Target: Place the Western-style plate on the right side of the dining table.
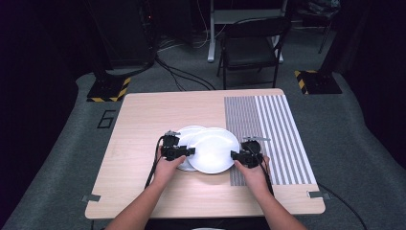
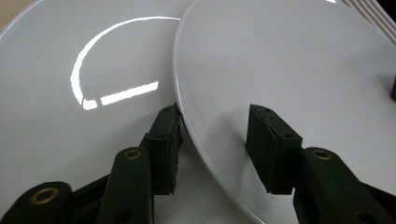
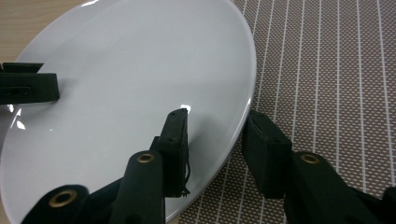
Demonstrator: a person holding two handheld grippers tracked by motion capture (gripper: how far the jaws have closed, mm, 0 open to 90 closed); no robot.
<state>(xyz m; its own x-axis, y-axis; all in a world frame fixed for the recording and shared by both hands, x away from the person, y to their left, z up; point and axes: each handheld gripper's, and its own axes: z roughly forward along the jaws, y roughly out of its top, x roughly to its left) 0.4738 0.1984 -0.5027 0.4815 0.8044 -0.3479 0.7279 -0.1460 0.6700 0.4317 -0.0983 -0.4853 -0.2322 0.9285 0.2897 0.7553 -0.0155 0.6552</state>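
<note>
The upper plate (image 1: 213,149) lies on the worktop (image 1: 139,124), overlapping the lower plate (image 1: 184,135). The left claw (image 1: 192,151) straddles its left rim, jaws apart; the right claw (image 1: 233,155) is clamped on the opposite rim.

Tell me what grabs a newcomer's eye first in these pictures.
Two glossy white plates overlap at the table's middle: the upper plate lies partly over the lower plate. The left gripper and right gripper straddle the upper plate's opposite rims. A striped placemat covers the table's right part.
</note>
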